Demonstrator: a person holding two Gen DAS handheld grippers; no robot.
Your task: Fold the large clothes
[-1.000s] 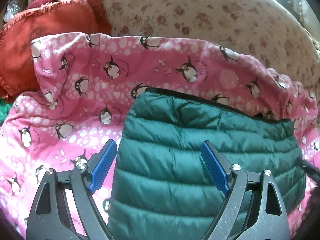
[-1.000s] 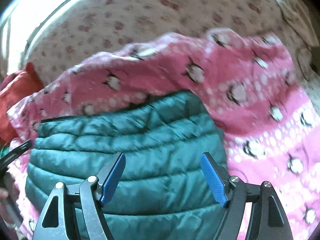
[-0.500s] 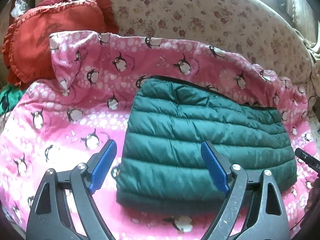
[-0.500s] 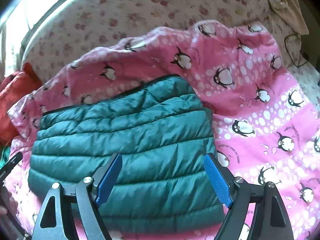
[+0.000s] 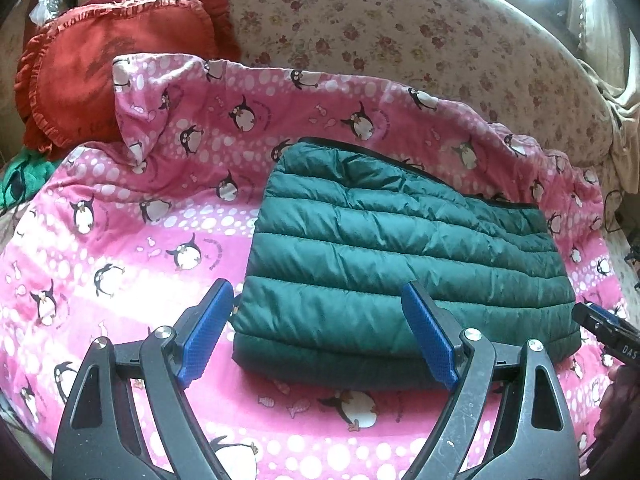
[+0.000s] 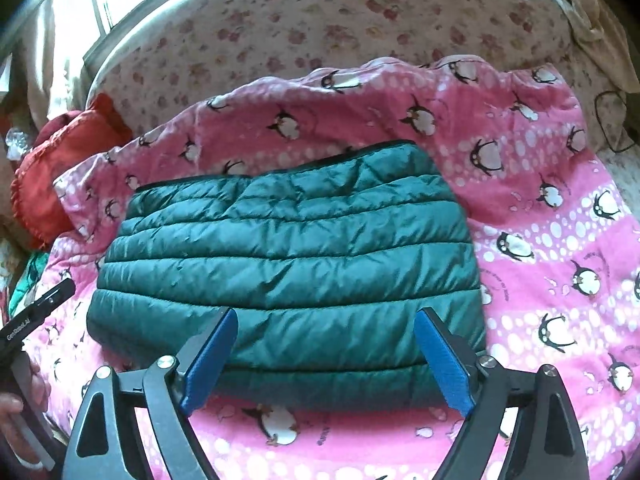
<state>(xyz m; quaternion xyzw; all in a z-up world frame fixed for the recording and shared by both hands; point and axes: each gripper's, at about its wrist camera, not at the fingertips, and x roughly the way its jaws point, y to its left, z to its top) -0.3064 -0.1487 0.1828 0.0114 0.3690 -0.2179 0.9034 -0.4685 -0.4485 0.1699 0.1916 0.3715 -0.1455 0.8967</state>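
jacket: green quilted puffer jacket [image 5: 404,248] lay folded into a flat rectangle on the pink penguin blanket [image 5: 160,240], near its middle
left gripper [image 5: 320,336]: jaws wide apart, nothing between the pads, held above jacket's near edge
right gripper [image 6: 328,356]: jaws opening, empty, clear of the jacket fabric
blanket: spread over floral sofa [image 5: 400,32]
cushion: red frilled cushion [image 5: 100,64] at blanket's far left corner
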